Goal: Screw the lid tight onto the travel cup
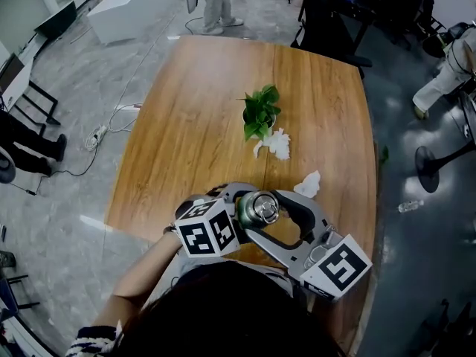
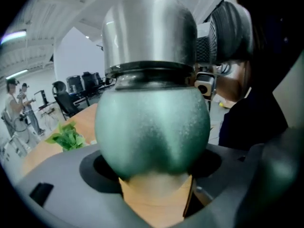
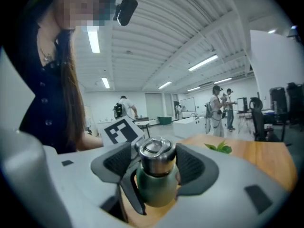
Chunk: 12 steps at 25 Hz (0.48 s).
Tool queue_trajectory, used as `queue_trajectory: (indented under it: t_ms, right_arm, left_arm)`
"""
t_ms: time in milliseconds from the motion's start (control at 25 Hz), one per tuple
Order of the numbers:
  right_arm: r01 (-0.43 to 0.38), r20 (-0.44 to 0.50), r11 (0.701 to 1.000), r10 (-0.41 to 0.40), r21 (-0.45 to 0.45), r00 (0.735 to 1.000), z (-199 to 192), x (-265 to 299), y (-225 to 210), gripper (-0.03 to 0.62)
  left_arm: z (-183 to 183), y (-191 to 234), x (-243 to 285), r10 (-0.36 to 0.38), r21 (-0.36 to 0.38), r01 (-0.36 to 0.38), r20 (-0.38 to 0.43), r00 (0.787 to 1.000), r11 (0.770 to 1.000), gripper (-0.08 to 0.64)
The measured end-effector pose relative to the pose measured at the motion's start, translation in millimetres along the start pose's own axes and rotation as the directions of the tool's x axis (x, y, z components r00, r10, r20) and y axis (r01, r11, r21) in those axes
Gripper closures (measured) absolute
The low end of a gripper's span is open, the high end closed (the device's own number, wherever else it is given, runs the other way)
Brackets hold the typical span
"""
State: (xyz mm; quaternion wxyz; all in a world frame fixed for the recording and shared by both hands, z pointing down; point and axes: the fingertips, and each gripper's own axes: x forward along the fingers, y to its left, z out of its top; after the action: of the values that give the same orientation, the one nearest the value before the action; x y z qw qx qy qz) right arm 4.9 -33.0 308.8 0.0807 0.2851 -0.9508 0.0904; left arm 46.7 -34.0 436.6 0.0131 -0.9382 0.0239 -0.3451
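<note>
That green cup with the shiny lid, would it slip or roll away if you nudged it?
The travel cup looks like rigid metal, so it is probably stiff, not crushable. Its smooth rounded body and polished lid may be slippery. Laid on its side, it would likely roll.

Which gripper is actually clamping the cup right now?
The left gripper: its fingers press the green travel cup body. The right gripper has its fingers apart around the steel lid, not squeezing it.
</note>
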Motion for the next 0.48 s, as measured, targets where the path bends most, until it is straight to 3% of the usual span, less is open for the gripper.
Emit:
queue_trajectory:
  t_ms: [120,200,360,480]
  right_arm:
    - [-0.090,0.007,0.996,0.090,-0.008,0.996,0.1,-5.2,4.7,0.311]
    - [-0.081,0.031,0.997,0.081,-0.007,0.996,1.8,-4.6,1.6,0.313]
    - [0.054,0.081,0.999,-0.055,0.003,0.995,4.9,0.0,-10.7,0.329]
    - [0.202,0.087,0.979,-0.202,0.002,0.976,7.2,2.7,-22.3,0.330]
  left_arm:
    - [3.9,-19.1,-3.0,-0.136,0.065,0.133,0.038,0.990,0.989,0.160]
    - [5.7,-20.8,-1.6,-0.144,0.062,0.142,0.042,0.989,0.988,0.160]
    - [6.4,-2.5,2.7,-0.016,-0.027,0.017,0.029,0.999,1.000,0.160]
    - [3.7,18.7,2.1,0.147,-0.094,-0.148,-0.017,0.989,0.984,0.160]
